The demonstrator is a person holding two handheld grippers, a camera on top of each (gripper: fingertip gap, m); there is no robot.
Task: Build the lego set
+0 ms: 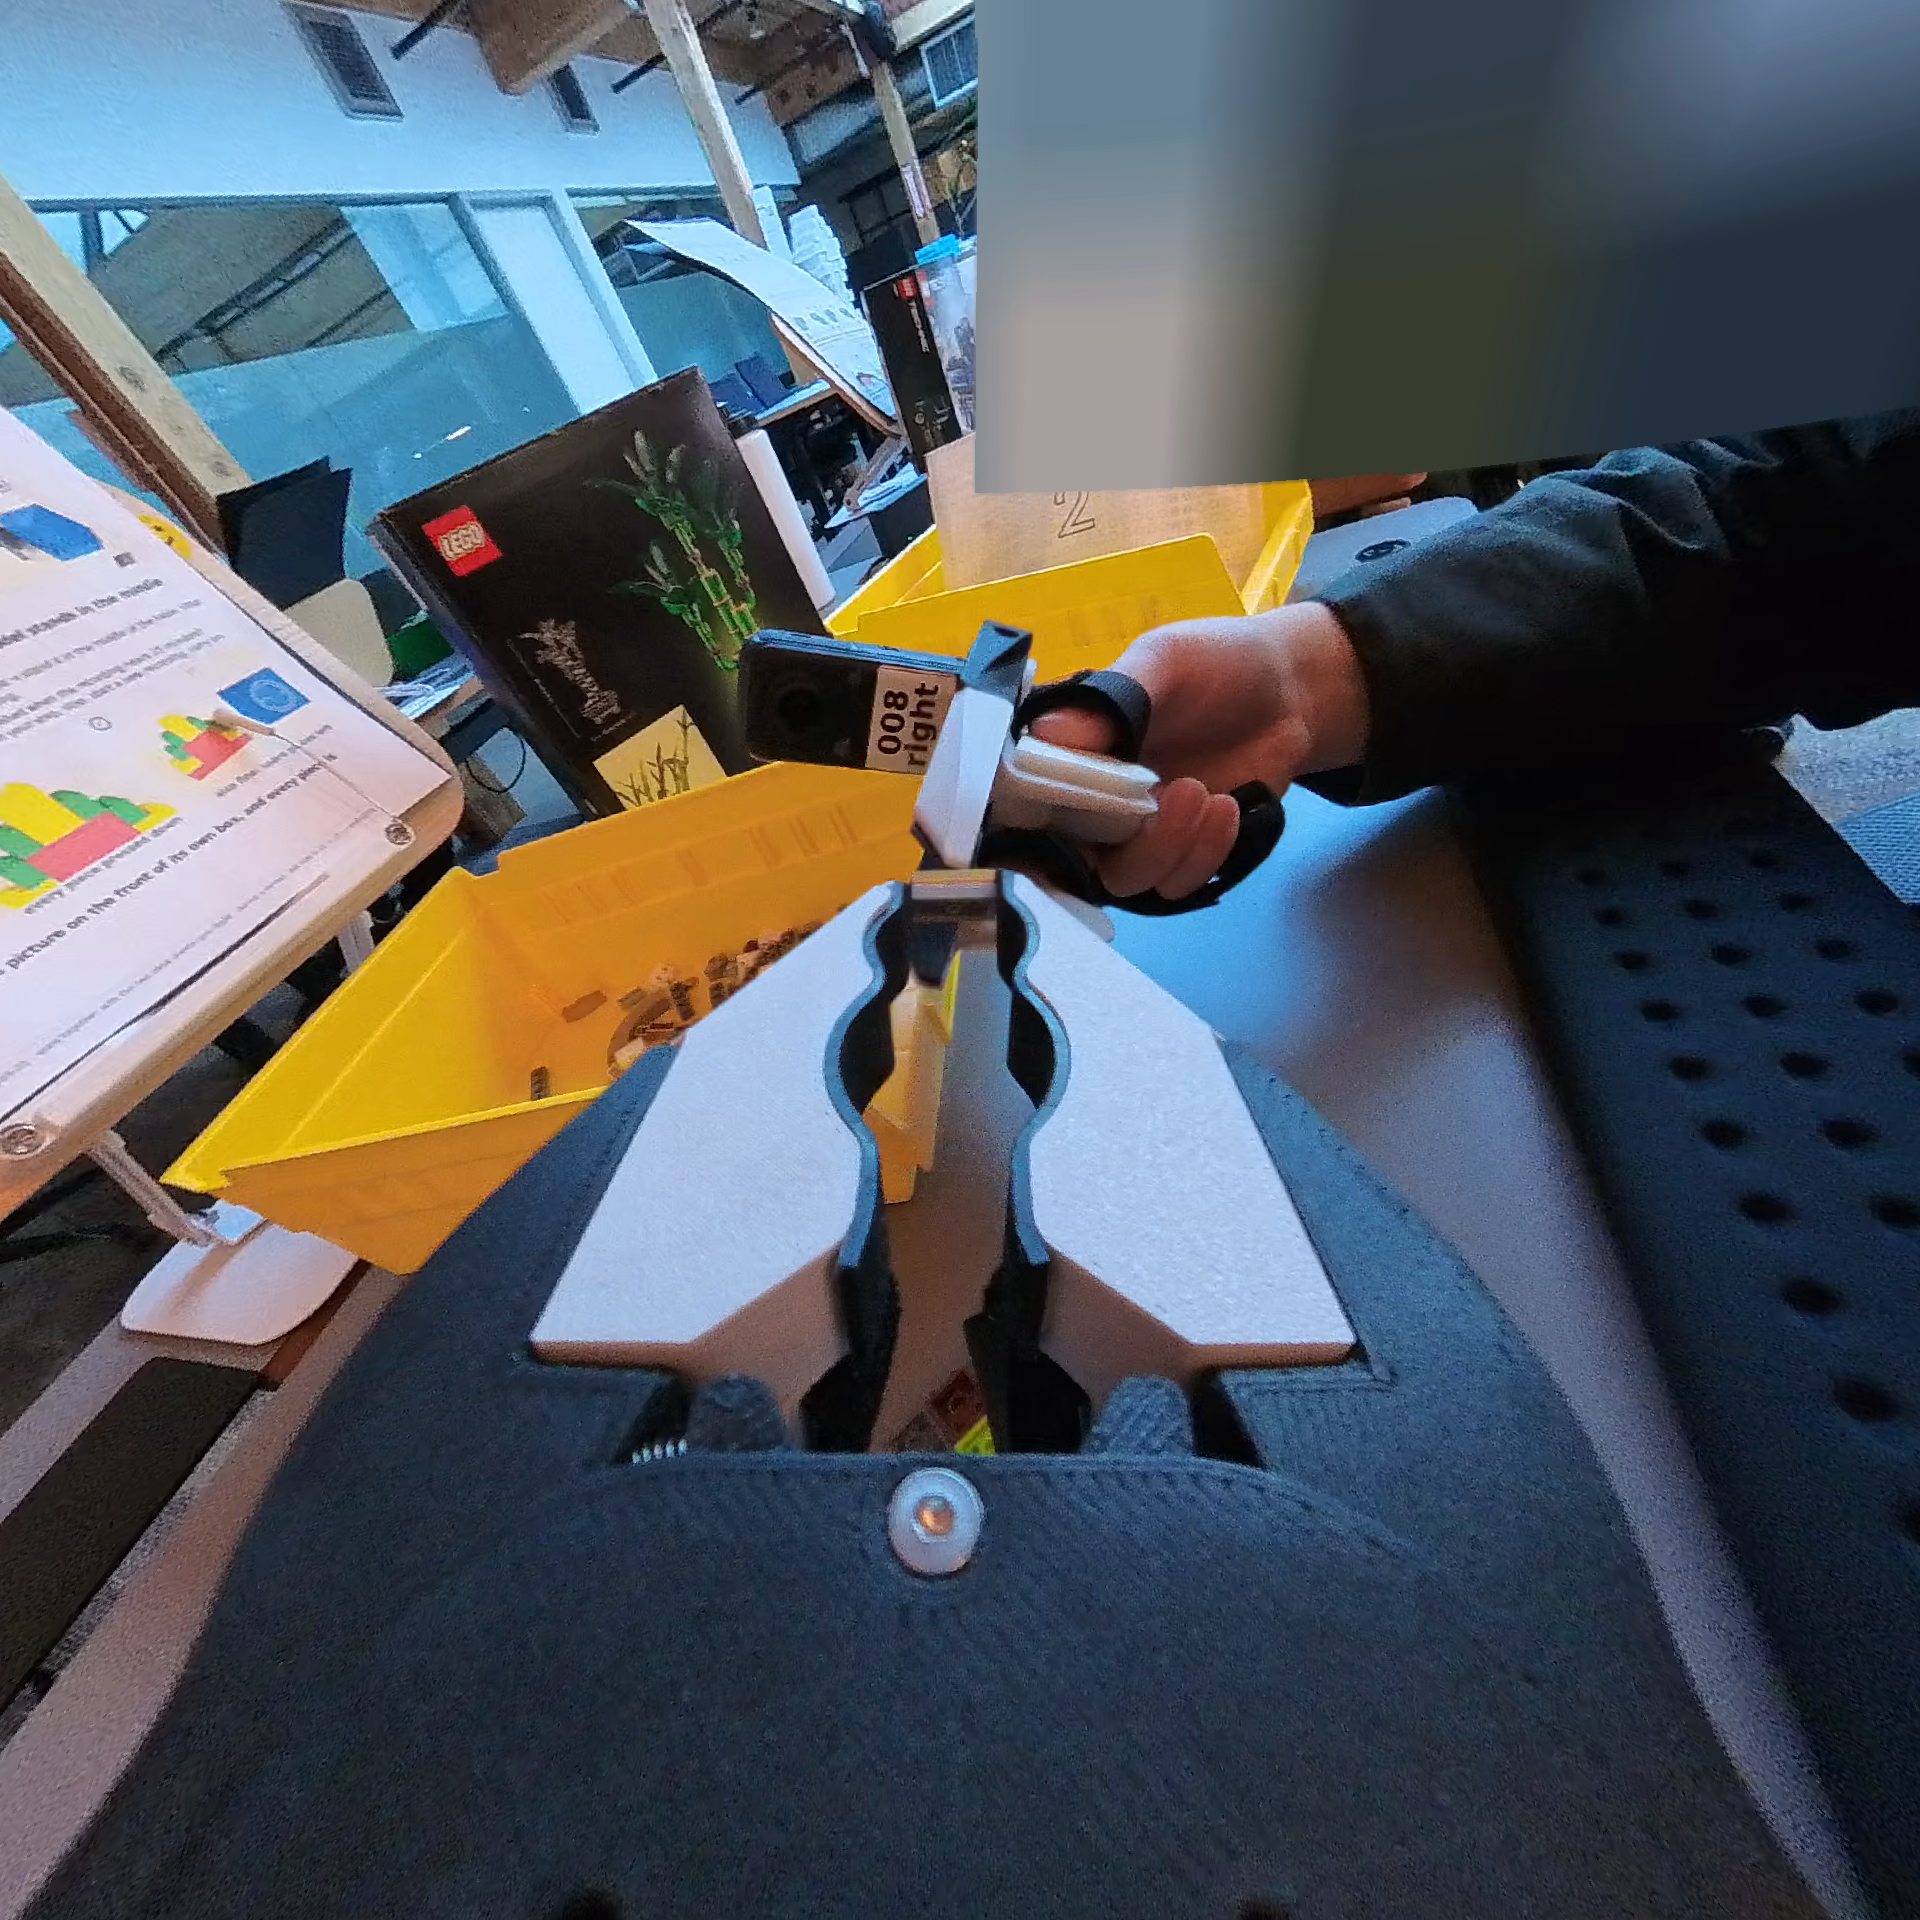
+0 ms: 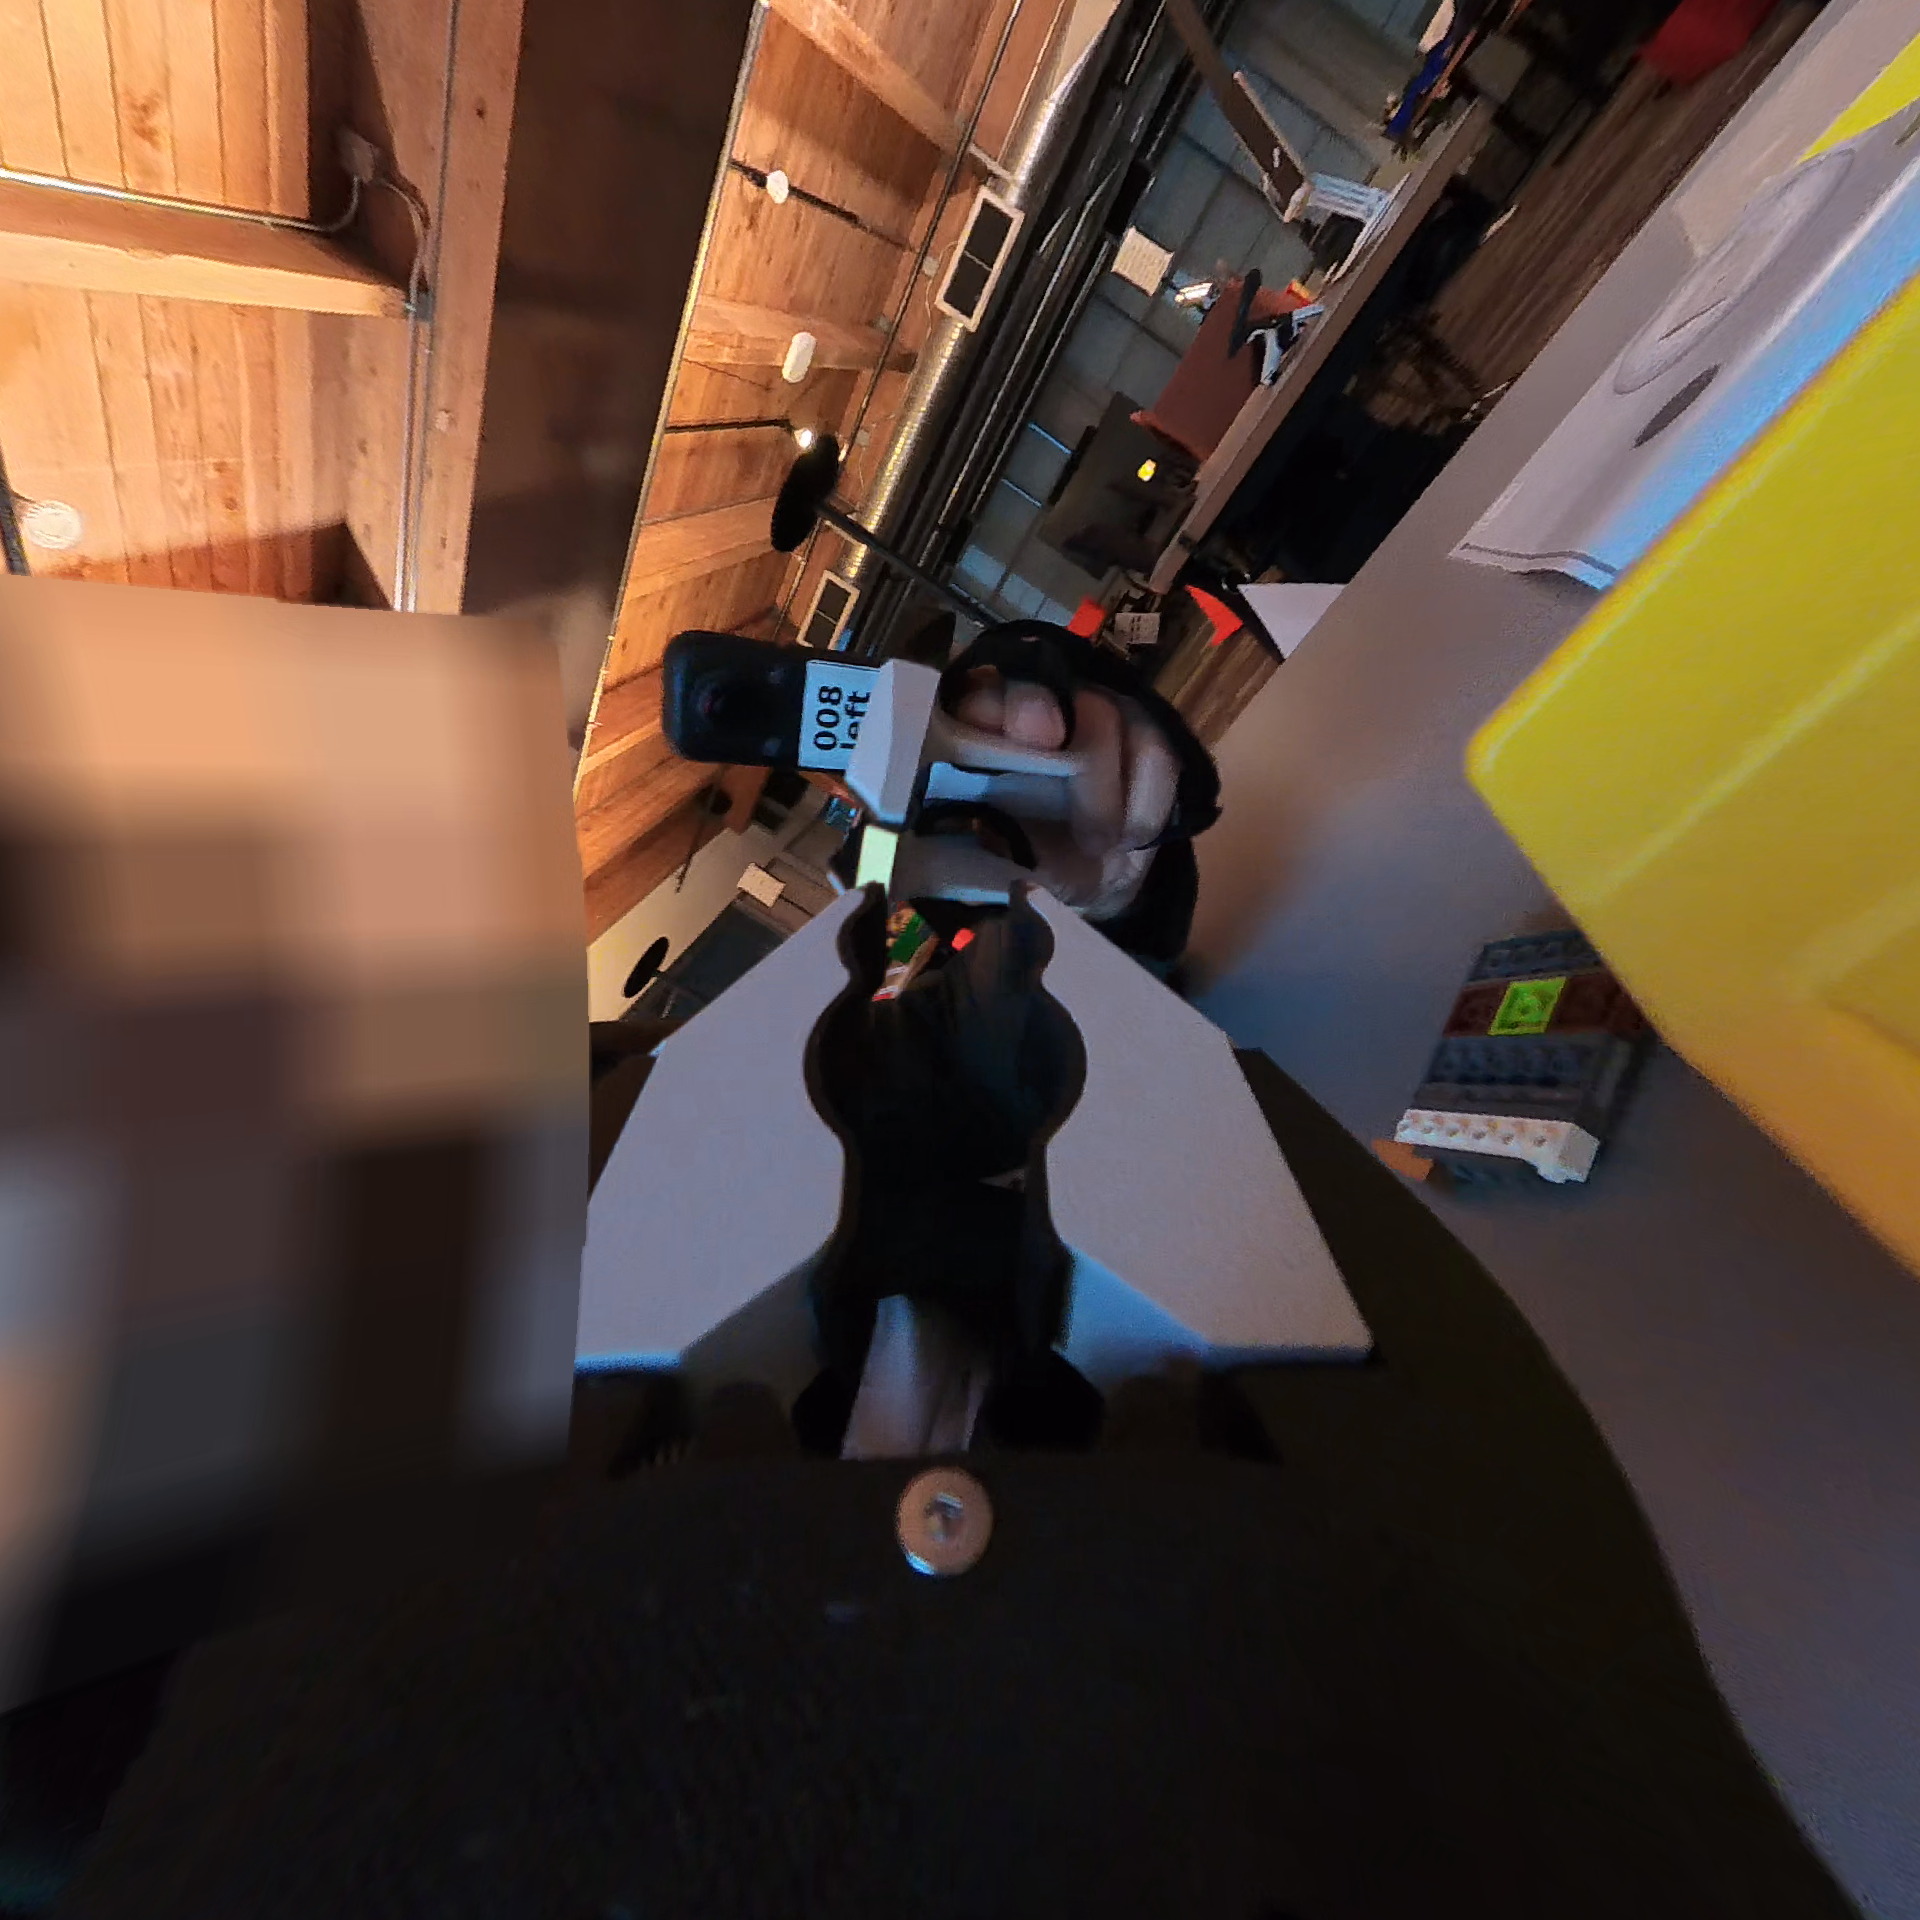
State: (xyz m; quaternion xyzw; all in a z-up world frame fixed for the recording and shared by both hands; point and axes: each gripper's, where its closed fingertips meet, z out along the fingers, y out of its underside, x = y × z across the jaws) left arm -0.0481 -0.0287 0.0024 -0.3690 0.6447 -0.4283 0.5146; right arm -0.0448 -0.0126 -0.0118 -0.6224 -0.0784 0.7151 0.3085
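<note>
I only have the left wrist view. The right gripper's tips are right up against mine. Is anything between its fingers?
Observer: Yes. In the right wrist view, a small green, red and yellow piece sits between the right gripper fingertips. I cannot tell whether it is clamped.
Operator: And the part-built model? I see only bins and the box.
Observer: The part-built model, grey and brown with a lime tile and a white edge, lies on the grey table, close beside a yellow bin and apart from both grippers.
</note>
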